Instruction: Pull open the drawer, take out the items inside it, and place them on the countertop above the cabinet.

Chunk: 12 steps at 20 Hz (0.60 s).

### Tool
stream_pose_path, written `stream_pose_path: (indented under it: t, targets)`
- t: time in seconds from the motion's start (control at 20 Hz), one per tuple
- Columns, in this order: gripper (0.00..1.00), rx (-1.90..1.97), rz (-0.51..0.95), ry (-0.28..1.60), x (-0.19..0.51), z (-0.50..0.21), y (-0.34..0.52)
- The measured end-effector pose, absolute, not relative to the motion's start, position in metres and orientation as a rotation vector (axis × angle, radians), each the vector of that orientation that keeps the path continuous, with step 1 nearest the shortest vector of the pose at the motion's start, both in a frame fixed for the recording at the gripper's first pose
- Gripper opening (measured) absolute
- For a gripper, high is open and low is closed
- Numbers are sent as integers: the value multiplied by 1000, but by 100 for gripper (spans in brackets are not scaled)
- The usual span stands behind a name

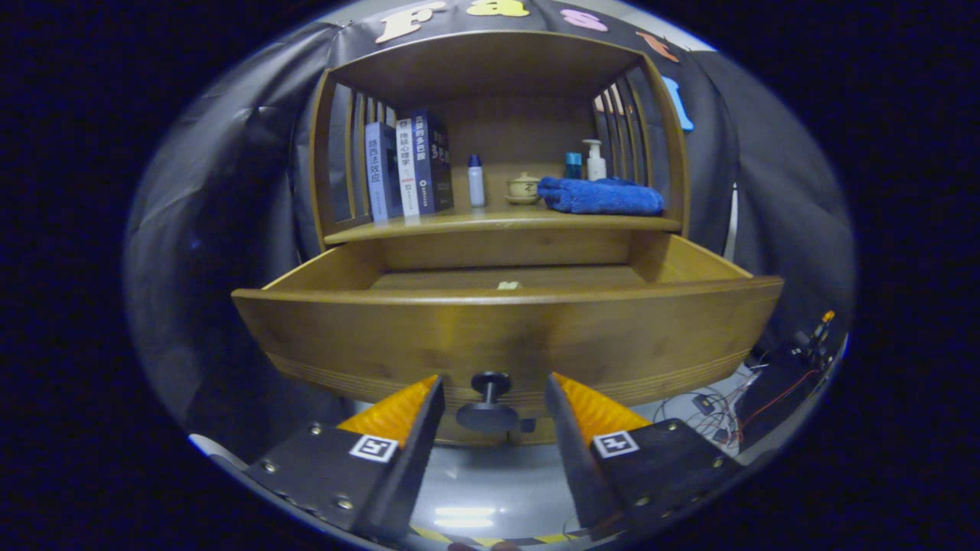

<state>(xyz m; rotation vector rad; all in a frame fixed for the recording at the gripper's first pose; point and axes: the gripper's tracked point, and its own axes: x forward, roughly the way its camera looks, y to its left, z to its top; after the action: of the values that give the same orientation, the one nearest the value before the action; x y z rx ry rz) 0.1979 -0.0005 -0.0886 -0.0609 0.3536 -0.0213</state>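
A wooden drawer (505, 329) stands pulled out of the cabinet, its front panel close ahead of my fingers. Its dark round knob (488, 400) sits between my two fingertips, which stand apart and do not touch it. My gripper (494, 386) is open. Over the drawer's front rim a small pale item (508, 285) peeks out from the drawer floor; the rest of the inside is hidden by the front panel. The countertop (498, 222) lies above the drawer.
On the countertop stand several books (406, 172) at the left, a small white bottle (476, 180), a little lidded cup (524, 187), a folded blue towel (601, 195) and a pump bottle (594, 159). Cables and a dark device (766, 383) lie on the floor at the right.
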Motion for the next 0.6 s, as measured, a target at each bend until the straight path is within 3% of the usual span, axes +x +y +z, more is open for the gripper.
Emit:
stream_pose_path:
  t: [0.15, 0.4, 0.6]
  targets:
    - [100, 41, -64, 347, 197, -56, 4]
    - [99, 179, -131, 363, 201, -9, 4]
    - [99, 200, -148, 270, 221, 47, 5]
